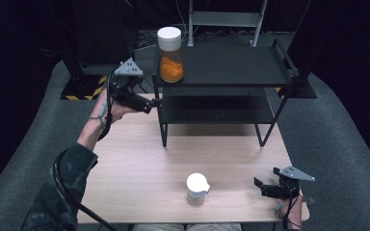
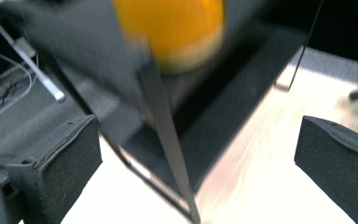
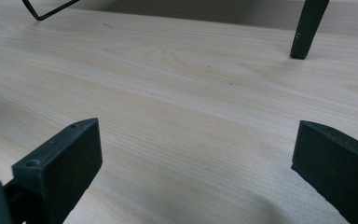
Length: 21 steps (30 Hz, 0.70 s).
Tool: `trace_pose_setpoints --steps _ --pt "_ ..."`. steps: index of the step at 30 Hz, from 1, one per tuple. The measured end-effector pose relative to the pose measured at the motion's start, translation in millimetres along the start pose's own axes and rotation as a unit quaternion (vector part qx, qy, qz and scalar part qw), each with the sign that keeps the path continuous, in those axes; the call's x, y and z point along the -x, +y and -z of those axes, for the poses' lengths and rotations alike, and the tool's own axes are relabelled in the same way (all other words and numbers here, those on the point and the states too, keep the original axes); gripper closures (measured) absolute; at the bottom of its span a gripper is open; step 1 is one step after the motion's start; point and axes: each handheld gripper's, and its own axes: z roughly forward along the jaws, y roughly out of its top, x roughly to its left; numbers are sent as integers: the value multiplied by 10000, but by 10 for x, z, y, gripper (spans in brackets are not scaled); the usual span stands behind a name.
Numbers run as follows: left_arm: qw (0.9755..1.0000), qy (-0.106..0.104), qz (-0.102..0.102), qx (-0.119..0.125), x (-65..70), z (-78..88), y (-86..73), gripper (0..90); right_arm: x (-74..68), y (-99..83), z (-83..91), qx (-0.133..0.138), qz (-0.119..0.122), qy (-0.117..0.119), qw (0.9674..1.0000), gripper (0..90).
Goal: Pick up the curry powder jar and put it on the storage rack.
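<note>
While the left hand-held gripper (image 1: pixel 150 103) hovers wide open and empty beside the black shelf rack (image 1: pixel 231 67), an orange-filled jar (image 1: pixel 170 55) stands on its top shelf. The right hand-held gripper (image 1: pixel 261 187), also wide open and empty, rests low on the wooden counter (image 1: pixel 139 168) near a white-lidded jar (image 1: pixel 197 189).

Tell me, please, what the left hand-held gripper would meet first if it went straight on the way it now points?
Probably the black shelf rack: the left hand-held gripper, jaws open, points at its front-left post, with the orange-filled jar on the top shelf just above that line. The left gripper view is blurred, so depth is uncertain.
</note>
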Motion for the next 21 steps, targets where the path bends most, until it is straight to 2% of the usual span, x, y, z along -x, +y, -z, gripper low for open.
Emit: trace_pose_setpoints --steps 5,8,9,12,14,15,17,21 --pt "9985 -200 236 -443 -24 -197 -504 0 -6 10 -3 -29 2 -6 10000 3" --pt "9953 -248 439 -828 -15 -355 -877 0 -13 13 -5 -38 9 -17 10000 3" --pt "9947 -213 490 -882 1 -388 -975 0 -14 15 -6 -42 9 -22 10000 3" --pt "9906 -193 863 -1040 29 -535 -1415 0 -19 11 -4 -33 16 -33 10000 3" --pt "9874 -138 1102 -1126 68 -624 -1664 0 -13 12 -4 -34 -1 -29 10000 3" --pt "9863 -103 1157 -1171 85 -653 -1749 0 -16 12 -4 -36 0 -36 10000 3" --pt "9821 4 1389 -1272 133 -729 -1997 0 -24 15 -6 -43 10 -46 10000 3" --pt "9753 190 1707 -1386 191 -781 -2276 0 -24 21 -8 -61 11 -46 10000 3"
